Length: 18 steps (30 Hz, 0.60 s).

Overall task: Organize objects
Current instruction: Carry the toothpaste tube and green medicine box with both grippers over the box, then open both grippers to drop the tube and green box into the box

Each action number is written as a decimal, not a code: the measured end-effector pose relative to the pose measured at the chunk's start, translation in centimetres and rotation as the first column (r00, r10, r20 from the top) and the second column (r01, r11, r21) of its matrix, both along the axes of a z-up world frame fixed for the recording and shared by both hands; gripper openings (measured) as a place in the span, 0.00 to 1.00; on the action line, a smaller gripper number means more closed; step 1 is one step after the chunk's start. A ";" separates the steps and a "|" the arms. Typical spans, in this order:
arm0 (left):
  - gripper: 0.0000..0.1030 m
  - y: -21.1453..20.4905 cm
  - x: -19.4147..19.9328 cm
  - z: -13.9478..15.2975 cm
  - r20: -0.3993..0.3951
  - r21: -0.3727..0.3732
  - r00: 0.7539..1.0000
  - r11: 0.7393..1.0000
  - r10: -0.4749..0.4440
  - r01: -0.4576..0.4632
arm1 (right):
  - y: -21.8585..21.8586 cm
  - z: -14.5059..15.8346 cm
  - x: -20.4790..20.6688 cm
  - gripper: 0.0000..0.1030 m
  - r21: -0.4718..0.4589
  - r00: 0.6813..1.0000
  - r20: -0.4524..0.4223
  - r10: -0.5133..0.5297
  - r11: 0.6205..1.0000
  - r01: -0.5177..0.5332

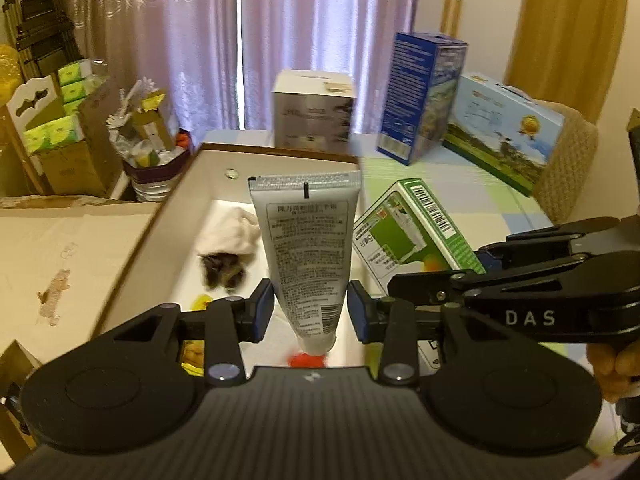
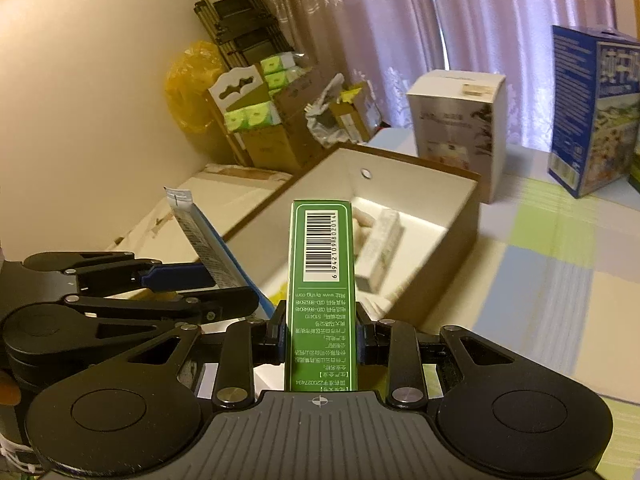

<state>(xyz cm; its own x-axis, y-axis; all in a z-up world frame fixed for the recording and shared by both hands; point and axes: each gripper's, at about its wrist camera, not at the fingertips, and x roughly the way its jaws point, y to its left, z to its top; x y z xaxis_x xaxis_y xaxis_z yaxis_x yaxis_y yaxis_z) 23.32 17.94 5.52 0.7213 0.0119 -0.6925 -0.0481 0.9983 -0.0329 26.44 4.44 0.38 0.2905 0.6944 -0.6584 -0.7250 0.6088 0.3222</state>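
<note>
A silver tube [image 1: 306,248] is gripped by the left claw [image 1: 310,312], its crimped end raised and its cap end down between the blue pads; small print covers its face but is too fine to be read. A green carton [image 2: 320,280] is clamped in the right claw [image 2: 320,336], held upright, with a barcode panel near its top and lines of inverted print below, among them a web address that cannot be made out with certainty. Both items are held above an open white-lined box [image 1: 192,208] with brown outer walls.

From the left wrist view, a pale cloth pouch [image 1: 236,232], a dark bundle [image 1: 222,270] and a red object [image 1: 308,360] are seen inside the box, and the letters "DAS" are read on the right claw's black arm; fingers of a hand [image 1: 612,364] appear at the right edge. From the right wrist view, a pale long packet [image 2: 380,248] is shown lying in the box instead, and the tube is seen edge-on at the left.

The table [image 2: 552,264] is covered with a pastel checked cloth. A white carton [image 1: 314,110], a tall blue carton [image 1: 420,96] and a landscape-printed box [image 1: 504,128] stand behind. Mauve curtains [image 1: 320,20], a folded ladder [image 2: 236,16] and cardboard boxes of green tissue packs [image 2: 252,116] are seen along the wall.
</note>
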 end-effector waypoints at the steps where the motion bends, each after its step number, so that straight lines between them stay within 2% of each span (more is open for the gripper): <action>1: 0.33 0.6 0.3 0.0 -0.004 0.004 1.000 1.000 0.006 -0.006 | 0.6 -0.1 0.2 0.26 0.001 1.000 -0.003 0.000 1.000 0.000; 8: 0.33 4.3 2.6 -1.2 -0.054 0.044 0.998 0.999 0.033 -0.031 | 4.4 -1.8 2.0 0.26 -0.019 0.999 -0.040 -0.014 1.000 0.013; 18: 0.33 8.2 6.5 -5.2 -0.176 0.052 0.984 0.998 0.043 -0.035 | 7.1 -5.2 4.8 0.26 -0.075 0.991 -0.110 -0.082 0.994 0.074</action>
<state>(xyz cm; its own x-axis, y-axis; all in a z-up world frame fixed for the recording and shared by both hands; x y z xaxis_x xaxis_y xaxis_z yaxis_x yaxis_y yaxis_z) 29.81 26.18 0.27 0.5861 0.0743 -0.8068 -0.0877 0.9958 0.0280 31.21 11.57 -4.87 0.2635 0.6233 -0.7363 -0.6359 0.6861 0.3533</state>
